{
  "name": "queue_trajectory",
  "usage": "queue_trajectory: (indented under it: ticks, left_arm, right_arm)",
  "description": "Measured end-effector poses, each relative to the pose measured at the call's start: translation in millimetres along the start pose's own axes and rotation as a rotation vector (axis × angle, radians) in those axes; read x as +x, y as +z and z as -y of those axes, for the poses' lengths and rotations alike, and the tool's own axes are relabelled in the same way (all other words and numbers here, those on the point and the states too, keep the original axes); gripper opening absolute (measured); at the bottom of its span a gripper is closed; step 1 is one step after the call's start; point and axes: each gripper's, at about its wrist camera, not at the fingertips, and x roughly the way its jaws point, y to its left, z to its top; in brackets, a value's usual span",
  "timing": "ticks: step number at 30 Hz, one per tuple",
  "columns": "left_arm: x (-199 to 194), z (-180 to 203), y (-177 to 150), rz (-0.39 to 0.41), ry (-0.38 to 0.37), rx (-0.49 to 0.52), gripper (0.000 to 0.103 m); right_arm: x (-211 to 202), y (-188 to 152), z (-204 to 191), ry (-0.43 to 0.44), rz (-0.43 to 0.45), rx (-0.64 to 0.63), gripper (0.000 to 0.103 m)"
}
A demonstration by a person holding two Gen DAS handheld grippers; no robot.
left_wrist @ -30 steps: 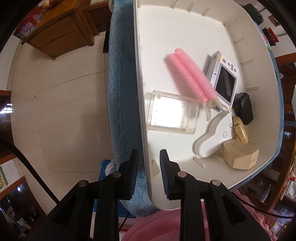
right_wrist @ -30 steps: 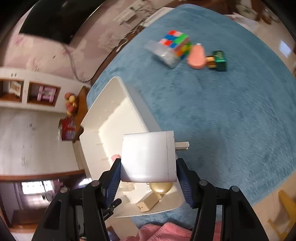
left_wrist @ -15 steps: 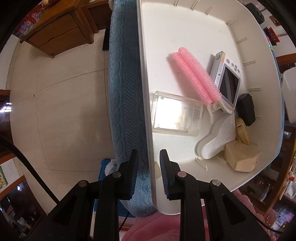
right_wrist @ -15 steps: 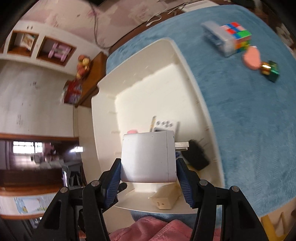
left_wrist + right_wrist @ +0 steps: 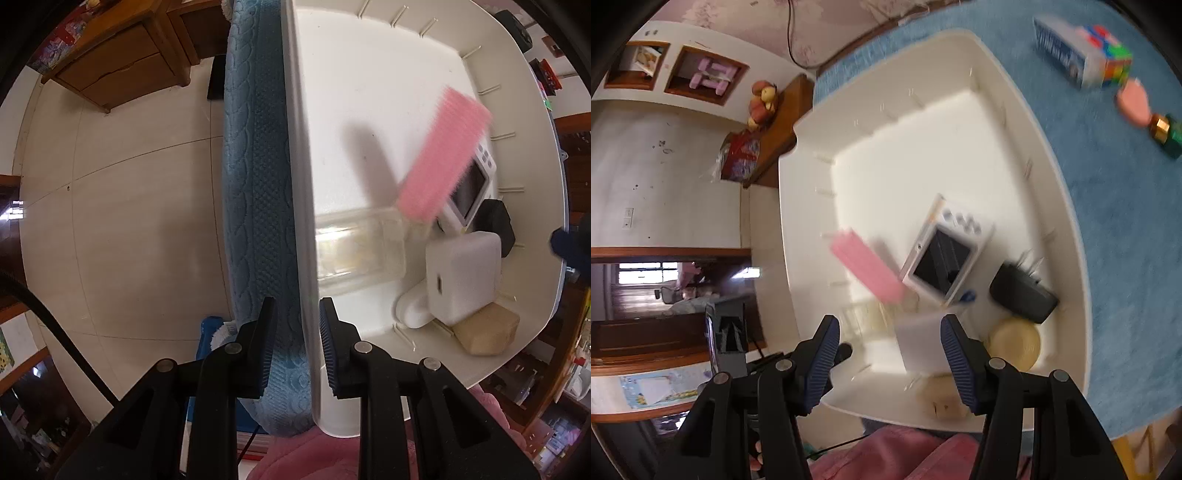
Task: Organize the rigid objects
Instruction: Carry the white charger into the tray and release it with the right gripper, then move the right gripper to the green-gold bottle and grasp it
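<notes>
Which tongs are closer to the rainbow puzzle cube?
Right. The right tongs hang open over the white bin, the cube lying beyond it on the blanket. The left tongs straddle the bin's far rim.

Bright daylight glares off the white bin (image 5: 369, 92). The pink roller (image 5: 443, 155) smears with motion blur, casting a soft shadow beside it. Fisheye edges bend and darken.

Left gripper (image 5: 296, 345) jaws narrowly parted, right gripper (image 5: 891, 360) jaws spread wide, holding nothing
</notes>
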Motion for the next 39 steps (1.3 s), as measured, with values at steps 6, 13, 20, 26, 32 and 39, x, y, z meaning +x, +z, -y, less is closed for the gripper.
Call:
queue_trajectory:
  ticks: [6, 13, 20, 26, 32, 39]
  left_arm:
    - [-1.4, 5.2, 1.3, -0.007, 0.015, -0.004, 0.025]
    - [1.0, 10.8, 4.1, -0.016, 0.032, -0.022, 0.025]
    - [-2.2, 12.2, 9.0, -0.007, 0.044, -0.076, 0.025]
    - [-4.5, 12.3, 12.8, -0.012, 0.045, -0.133, 0.025]
    - [-4.6, 14.5, 16.6, -0.008, 0.046, -0.216, 0.025]
    - [-5.6, 18.6, 22.3, 0.01, 0.095, -0.282, 0.027]
  right_arm:
    - [-25.5, 7.7, 10.5, -0.061, 0.094, -0.013, 0.058]
    - [-54.4, 18.4, 46.4, -0.137, 0.202, 0.027, 0.059]
    - [-79.8, 30.1, 86.2, -0.208, 0.311, 0.08, 0.066]
    - [-95.9, 43.2, 115.3, -0.29, 0.393, 0.094, 0.071]
    - [-101.4, 55.8, 147.5, -0.318, 0.455, 0.112, 0.074]
    - [-93.7, 72.4, 182.4, -0.311, 0.506, 0.133, 0.074]
